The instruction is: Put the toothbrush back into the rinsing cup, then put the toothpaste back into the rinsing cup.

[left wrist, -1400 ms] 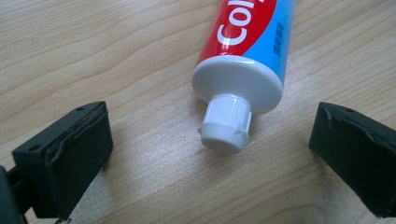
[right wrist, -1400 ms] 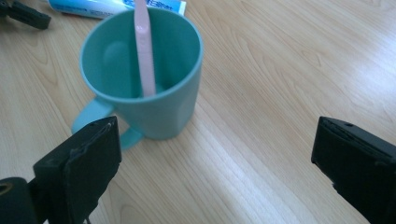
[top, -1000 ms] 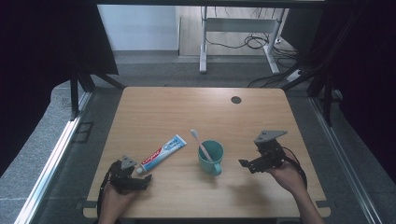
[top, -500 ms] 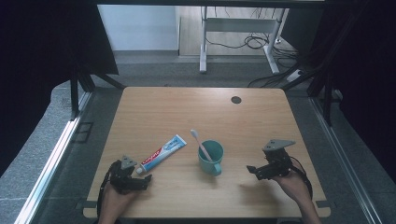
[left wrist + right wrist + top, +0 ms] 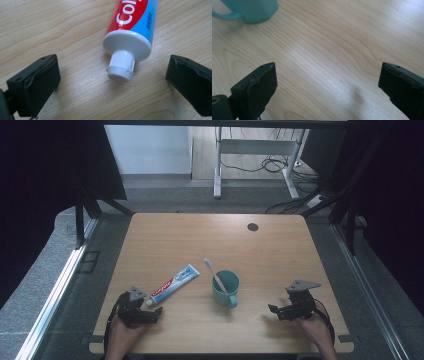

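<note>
Left gripper [image 5: 150, 312] sits at the table's 7 o'clock corner, low over the wood, jaws spread wide with nothing between the pads. In the left gripper view [image 5: 112, 87] the toothpaste tube's white ribbed cap [image 5: 120, 67] lies between the two jaws, closer to the right one, touching neither. Cap end points back toward the gripper.

Toothpaste tube [image 5: 173, 284]: flat on the table [image 5: 165, 240], red/white/blue, lying diagonally from cap at 7 o'clock to crimped tail at 1 o'clock. Tail ends just short of the mug, not touching it. Cap in the high view [image 5: 149, 302] is just beside the left gripper's tips.

Teal mug [image 5: 226, 289] stands upright near table centre, front half, handle toward 5 o'clock. Toothbrush [image 5: 215, 275] stands in it, tilted, head sticking out toward 11 o'clock.

Right gripper [image 5: 274, 310] at the table's 5 o'clock area, well apart from the mug, pointing toward 9 o'clock. Jaws spread, empty; right gripper view [image 5: 325, 92] has bare wood between them, mug base and handle [image 5: 249, 10] blurred at 11 o'clock of that frame. Grey three-cornered plate [image 5: 303, 284] on top.

Dark round grommet [image 5: 252, 227] near the table's far edge, 1 o'clock. Beyond the table: desk frame legs [image 5: 217, 165] and floor cables [image 5: 272, 165].
</note>
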Demonstrator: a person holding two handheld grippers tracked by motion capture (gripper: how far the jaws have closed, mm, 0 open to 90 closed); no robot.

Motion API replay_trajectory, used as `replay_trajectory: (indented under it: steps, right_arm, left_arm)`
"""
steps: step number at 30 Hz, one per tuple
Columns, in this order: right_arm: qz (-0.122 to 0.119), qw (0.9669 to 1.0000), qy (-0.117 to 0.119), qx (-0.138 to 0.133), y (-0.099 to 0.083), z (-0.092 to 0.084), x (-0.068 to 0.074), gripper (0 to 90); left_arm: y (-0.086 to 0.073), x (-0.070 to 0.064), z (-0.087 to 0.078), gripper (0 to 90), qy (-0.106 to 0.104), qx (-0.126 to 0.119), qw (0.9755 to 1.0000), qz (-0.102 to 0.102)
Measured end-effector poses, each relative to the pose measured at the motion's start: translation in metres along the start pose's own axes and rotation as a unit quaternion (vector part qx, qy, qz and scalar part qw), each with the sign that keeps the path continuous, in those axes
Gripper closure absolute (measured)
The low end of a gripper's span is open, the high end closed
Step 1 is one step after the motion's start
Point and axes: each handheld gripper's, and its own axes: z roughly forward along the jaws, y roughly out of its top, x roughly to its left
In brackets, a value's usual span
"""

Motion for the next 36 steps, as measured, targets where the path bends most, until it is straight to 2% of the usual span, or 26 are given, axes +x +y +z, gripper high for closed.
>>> replay_trajectory:
  steps: [4,8,13,15,17,23,32,36]
  right_arm:
    - [0.006,1.0,0.002,0.007,-0.008,0.004,-0.002,1.4]
    - [0.016,0.9999,0.0,-0.003,-0.013,0.004,-0.005,1.4]
    - [0.005,0.9998,-0.017,0.004,-0.024,0.009,-0.007,1.5]
    - [0.009,0.9998,-0.014,0.004,-0.028,0.011,-0.01,0.0]
    - [0.013,0.9998,-0.016,-0.004,-0.03,0.011,-0.011,1.3]
    - [0.013,0.9998,-0.018,-0.004,-0.03,0.011,-0.011,1.2]
    - [0.02,0.9995,-0.024,-0.004,-0.028,0.012,-0.011,1.2]
    - [0.02,0.9995,-0.024,-0.004,-0.028,0.012,-0.011,1.2]
  left_arm:
    - [0.0,0.0,0.0,0.0,0.0,0.0,1.0,0.0]
    - [0.0,0.0,0.0,0.0,0.0,0.0,1.0,0.0]
    - [0.0,0.0,0.0,0.0,0.0,0.0,1.0,0.0]
    - [0.0,0.0,0.0,0.0,0.0,-0.001,1.0,0.0]
    - [0.0,0.0,0.0,0.0,0.0,0.0,1.0,0.0]
    - [0.001,-0.004,0.001,0.0,0.005,0.0,1.0,-0.005]
    - [0.007,-0.009,0.002,2.4,-0.006,0.006,0.9999,0.01]
    - [0.01,-0.011,0.001,5.5,-0.005,0.011,0.9995,0.028]
